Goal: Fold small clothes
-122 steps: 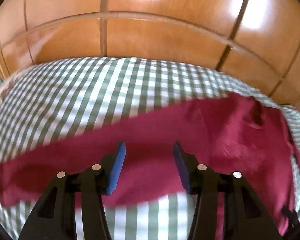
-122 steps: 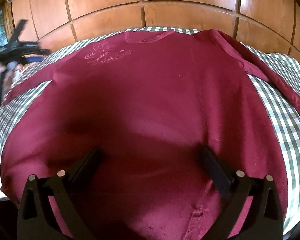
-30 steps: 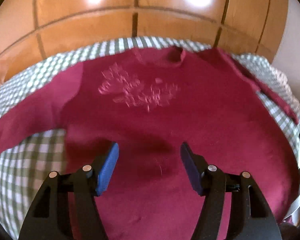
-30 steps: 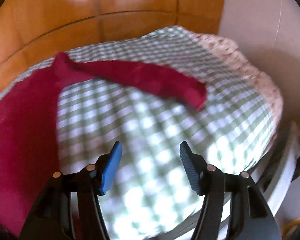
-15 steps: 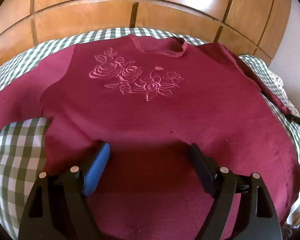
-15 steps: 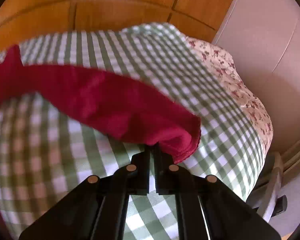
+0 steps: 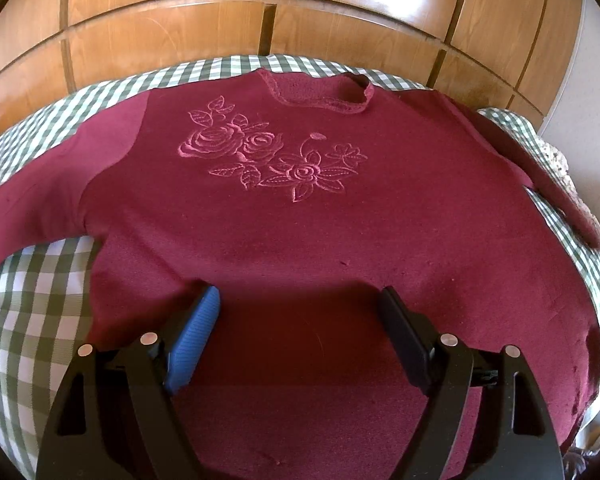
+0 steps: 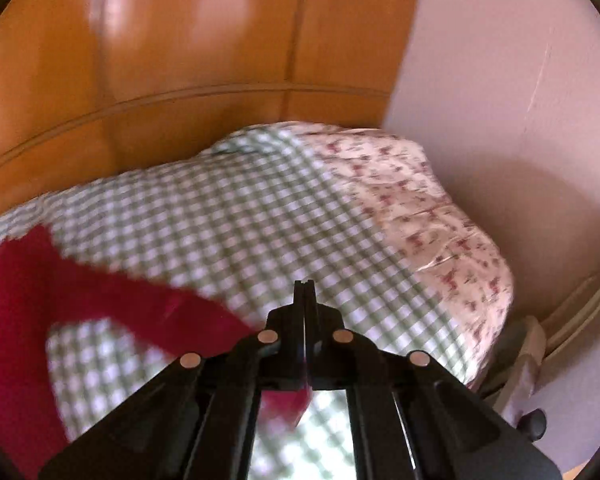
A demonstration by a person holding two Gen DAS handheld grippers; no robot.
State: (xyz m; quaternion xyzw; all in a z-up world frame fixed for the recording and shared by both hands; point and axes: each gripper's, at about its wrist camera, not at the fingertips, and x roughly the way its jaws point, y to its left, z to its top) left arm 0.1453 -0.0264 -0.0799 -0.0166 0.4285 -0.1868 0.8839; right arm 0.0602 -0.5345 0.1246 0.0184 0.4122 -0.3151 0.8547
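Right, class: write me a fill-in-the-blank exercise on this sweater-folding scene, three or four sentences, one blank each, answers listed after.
1. The maroon sweater lies spread on a green and white ____ cloth.
2. The embroidery on its chest shows ____.
3. The left gripper hovers over the sweater's body with its jaws ____.
4. The right gripper is shut on the end of one ____.

Missing words: checked; roses; open; sleeve
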